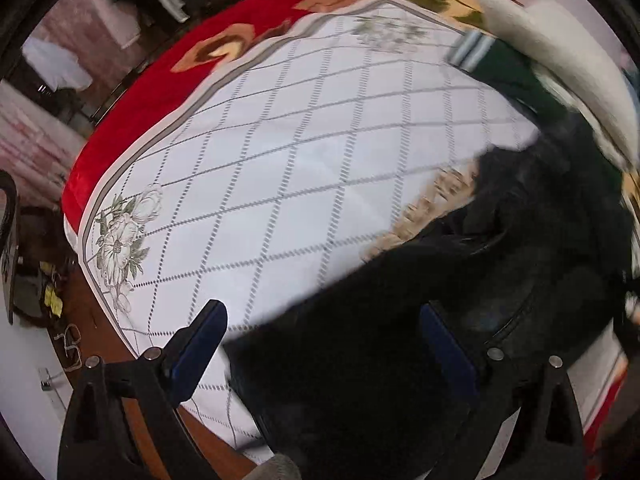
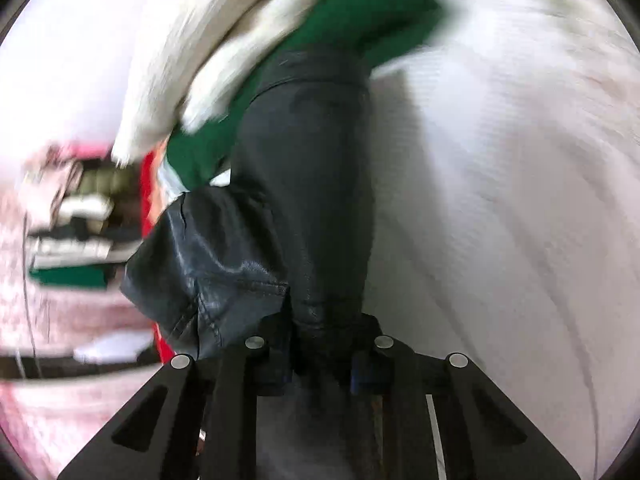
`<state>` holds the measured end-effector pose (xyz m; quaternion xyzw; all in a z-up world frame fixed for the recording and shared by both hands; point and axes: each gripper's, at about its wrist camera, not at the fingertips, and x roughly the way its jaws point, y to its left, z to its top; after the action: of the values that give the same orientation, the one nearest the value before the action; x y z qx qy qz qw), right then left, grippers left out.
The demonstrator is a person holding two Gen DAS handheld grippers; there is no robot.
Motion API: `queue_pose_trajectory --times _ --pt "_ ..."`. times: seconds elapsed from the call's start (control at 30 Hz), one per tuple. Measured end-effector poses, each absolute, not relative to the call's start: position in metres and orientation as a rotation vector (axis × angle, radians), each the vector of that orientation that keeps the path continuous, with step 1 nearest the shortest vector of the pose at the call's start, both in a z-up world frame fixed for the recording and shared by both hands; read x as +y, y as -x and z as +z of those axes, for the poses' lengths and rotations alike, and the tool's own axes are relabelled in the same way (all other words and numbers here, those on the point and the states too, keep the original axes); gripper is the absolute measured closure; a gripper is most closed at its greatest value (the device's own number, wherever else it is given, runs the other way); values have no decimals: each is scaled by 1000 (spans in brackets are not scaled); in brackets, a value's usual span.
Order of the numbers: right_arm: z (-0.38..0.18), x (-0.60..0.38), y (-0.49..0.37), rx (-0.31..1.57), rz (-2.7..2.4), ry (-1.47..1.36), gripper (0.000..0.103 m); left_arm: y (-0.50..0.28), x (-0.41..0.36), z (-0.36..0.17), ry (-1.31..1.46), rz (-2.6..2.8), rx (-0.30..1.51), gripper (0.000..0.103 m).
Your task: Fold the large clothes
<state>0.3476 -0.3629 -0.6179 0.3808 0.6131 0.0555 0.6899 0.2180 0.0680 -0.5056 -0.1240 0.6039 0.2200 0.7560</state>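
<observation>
Between the right tongs (image 2: pixel 320 364), pinched leather jacket (image 2: pixel 304 184) mid-fold; left tongs (image 1: pixel 324 344) spread above it, next regripping.

A bed (image 1: pixel 132 128) with a red floral blanket and white quilted cover; beyond it, possibly pinkish walls.

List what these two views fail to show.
- Black jacket: left wrist view, its lower part runs behind the open left gripper and off the frame.
- Green garment: right wrist view, motion blur and the white garment over it hide its shape.
- Room at left: right wrist view, smeared by blur.
- Right gripper: shut on the jacket, pads buried in the fabric.
</observation>
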Motion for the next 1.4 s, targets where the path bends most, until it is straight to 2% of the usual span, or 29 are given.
queue_pose_trajectory --times 0.07,0.1,0.13,0.17,0.2,0.23,0.33,0.5,0.6,0.67,0.7,0.9,1.0,1.13,1.2,1.3,1.33,1.4 --pt "-609 -398 -298 1401 -2 -861 82 -215 52 -504 245 447 1332 4" --pt "-606 -413 -274 1441 -53 -827 78 -215 43 -505 236 427 1342 4" --pt "-609 -425 -255 1492 -80 -807 68 -215 34 -507 231 412 1352 4" --pt "-613 -435 -242 1539 -103 -804 64 -215 24 -512 227 392 1369 4" --pt "-619 -444 -232 1576 -115 -820 54 -217 17 -516 231 376 1380 4" --pt "-625 -455 -222 1604 -122 -831 51 -218 11 -520 238 360 1388 4" --pt "-614 -472 -211 1611 -141 -801 51 -234 -1 -524 237 357 1356 4" --pt "-540 -466 -223 1435 -80 -596 51 -277 0 -561 173 409 1366 4" --pt "-525 -427 -266 1402 103 -487 51 -291 17 -594 179 444 1421 4" --pt "-539 -390 -310 1439 211 -448 54 -292 25 -599 199 447 1422 4" --pt "-548 -374 -333 1445 226 -428 62 -291 29 -596 205 451 1418 4" --pt "-640 -361 -399 1603 108 -298 68 -266 52 -566 273 489 1390 4" --pt "-621 -367 -407 1639 88 -296 68 -245 66 -546 336 515 1367 4" --pt "-541 -358 -384 1494 210 -229 68 -214 80 -527 381 566 1341 4" --pt "-531 -334 -374 1508 316 -221 68 -201 83 -525 391 585 1350 4" --pt "-556 -290 -365 1615 439 -154 73 -190 86 -528 397 608 1366 4" --pt "-570 -284 -358 1644 438 -118 78 -191 83 -529 394 611 1372 4" --pt "-616 -266 -352 1734 397 1 80 -188 78 -531 373 613 1387 4"
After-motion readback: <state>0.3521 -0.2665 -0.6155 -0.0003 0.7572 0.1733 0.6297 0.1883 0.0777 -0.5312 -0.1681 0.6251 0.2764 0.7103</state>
